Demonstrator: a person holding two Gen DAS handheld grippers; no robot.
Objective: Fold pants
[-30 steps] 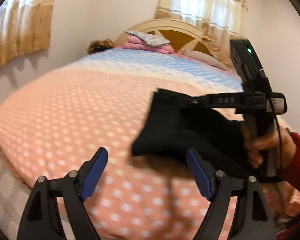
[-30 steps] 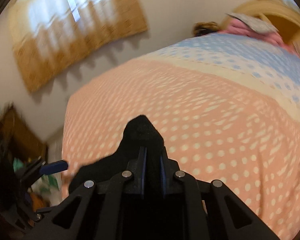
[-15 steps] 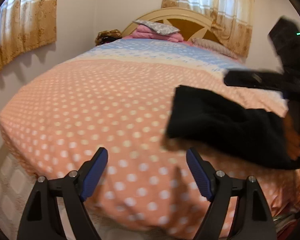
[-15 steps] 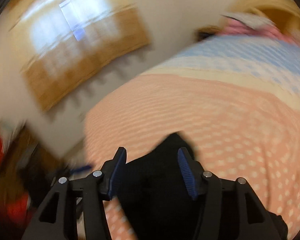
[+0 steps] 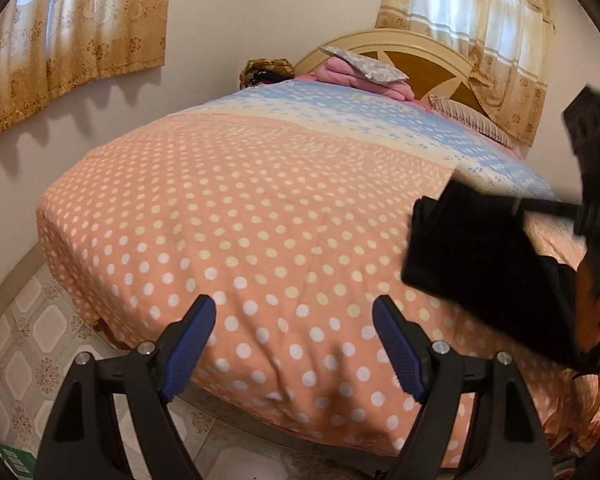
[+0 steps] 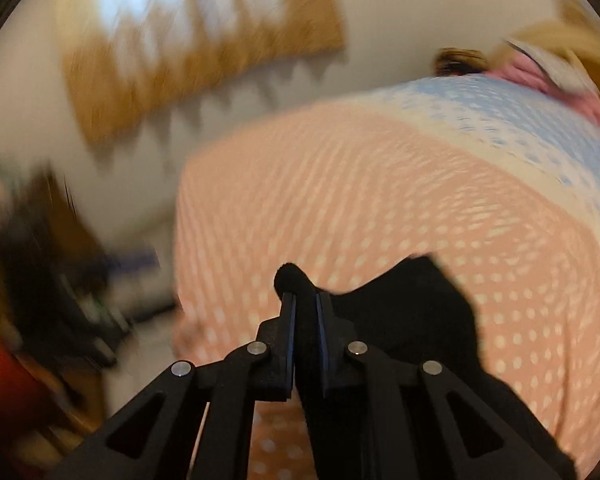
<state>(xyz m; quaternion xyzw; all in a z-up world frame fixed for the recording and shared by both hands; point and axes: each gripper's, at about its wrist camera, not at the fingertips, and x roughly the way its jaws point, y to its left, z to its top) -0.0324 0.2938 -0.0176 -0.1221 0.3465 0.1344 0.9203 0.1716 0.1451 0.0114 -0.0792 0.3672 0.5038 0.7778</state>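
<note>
Above the polka-dot bedspread [image 5: 260,220], one pair of black pants [image 5: 480,256] hangs bunched, its long axis slanting down toward the right edge — pinched in the right gripper [image 6: 305,306], fingers nearly together on a fold. The left gripper [image 5: 294,340] gapes wide, holding nothing. Two curtains, pillows [image 5: 364,68] by the headboard [image 5: 432,60].
</note>
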